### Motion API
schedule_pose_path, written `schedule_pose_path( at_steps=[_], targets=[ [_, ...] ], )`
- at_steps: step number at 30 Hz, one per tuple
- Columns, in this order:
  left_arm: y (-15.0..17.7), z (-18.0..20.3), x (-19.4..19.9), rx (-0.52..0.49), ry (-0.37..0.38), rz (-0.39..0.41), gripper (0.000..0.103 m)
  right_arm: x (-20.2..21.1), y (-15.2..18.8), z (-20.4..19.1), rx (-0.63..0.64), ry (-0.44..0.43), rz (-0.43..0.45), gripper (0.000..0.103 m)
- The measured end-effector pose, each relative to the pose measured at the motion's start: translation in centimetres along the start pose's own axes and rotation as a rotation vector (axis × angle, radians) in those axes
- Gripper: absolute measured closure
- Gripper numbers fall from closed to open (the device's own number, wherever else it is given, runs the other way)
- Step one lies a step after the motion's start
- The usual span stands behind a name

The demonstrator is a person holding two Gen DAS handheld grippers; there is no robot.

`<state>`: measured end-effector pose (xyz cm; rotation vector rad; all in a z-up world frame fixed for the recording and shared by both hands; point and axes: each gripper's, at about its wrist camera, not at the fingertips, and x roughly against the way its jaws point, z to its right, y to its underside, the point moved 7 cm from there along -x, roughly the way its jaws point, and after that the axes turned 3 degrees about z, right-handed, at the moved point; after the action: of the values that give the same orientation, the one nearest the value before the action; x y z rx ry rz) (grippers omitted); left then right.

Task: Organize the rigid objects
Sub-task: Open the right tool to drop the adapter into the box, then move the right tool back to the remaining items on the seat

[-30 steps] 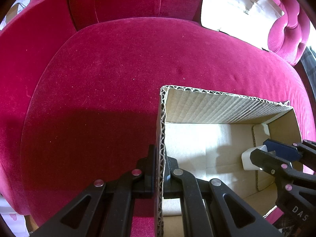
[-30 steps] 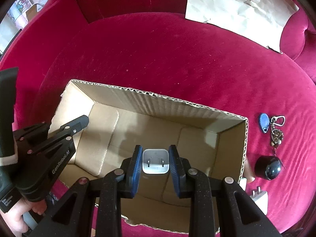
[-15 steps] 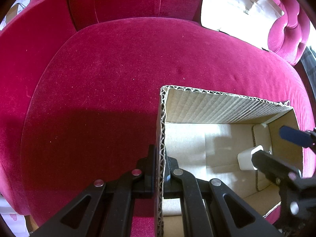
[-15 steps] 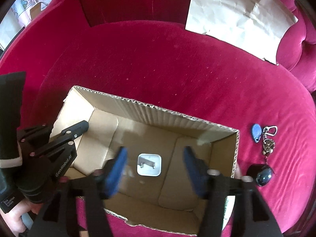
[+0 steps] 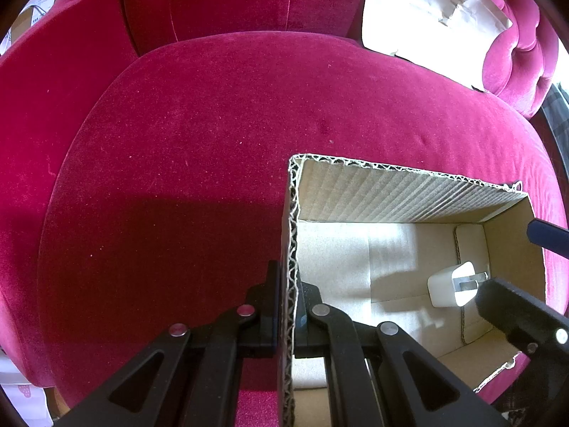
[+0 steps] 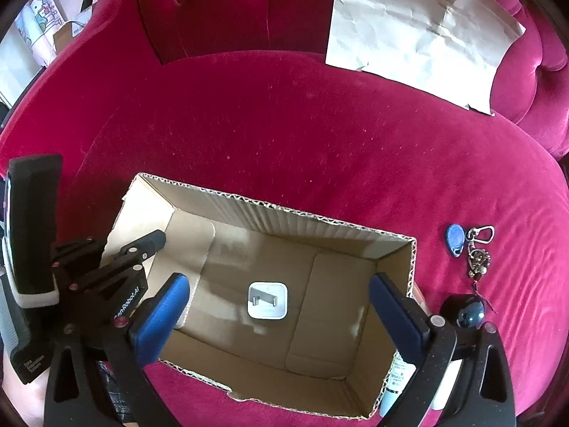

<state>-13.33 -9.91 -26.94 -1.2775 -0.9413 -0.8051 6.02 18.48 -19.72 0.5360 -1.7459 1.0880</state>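
An open cardboard box (image 6: 284,213) sits on a crimson velvet seat. A white charger plug (image 6: 267,300) lies prongs-up on the box floor; it also shows at the right in the left wrist view (image 5: 444,290). My right gripper (image 6: 277,281) hangs above it with its jaws opening wide. The blue pads (image 6: 167,306) stand well clear of the plug on both sides. My left gripper (image 5: 288,284) is shut on the box's left wall (image 5: 290,235), one finger inside and one outside. It appears in the right wrist view (image 6: 142,245) at the box's left end.
Right of the box lie a blue key fob (image 6: 455,240), a keyring (image 6: 480,249) and a black round object (image 6: 469,311). A white tube (image 6: 398,377) rests against the box's right wall. A crumpled paper sheet (image 6: 409,32) leans on the backrest. Bare cushion stretches behind and left of the box.
My right gripper let go of the white charger and spread its jaws wide. The charger dropped onto the box floor. My left gripper kept its hold on the box wall.
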Motion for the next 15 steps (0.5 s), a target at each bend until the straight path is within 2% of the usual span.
schedule_pose_path(
  at_steps=[15],
  targets=[
    [-0.1, -0.3, 0.0, -0.003, 0.0, 0.0, 0.1, 3.7, 0.1, 3.4, -0.043, 0.034, 0.034, 0.0]
  ],
)
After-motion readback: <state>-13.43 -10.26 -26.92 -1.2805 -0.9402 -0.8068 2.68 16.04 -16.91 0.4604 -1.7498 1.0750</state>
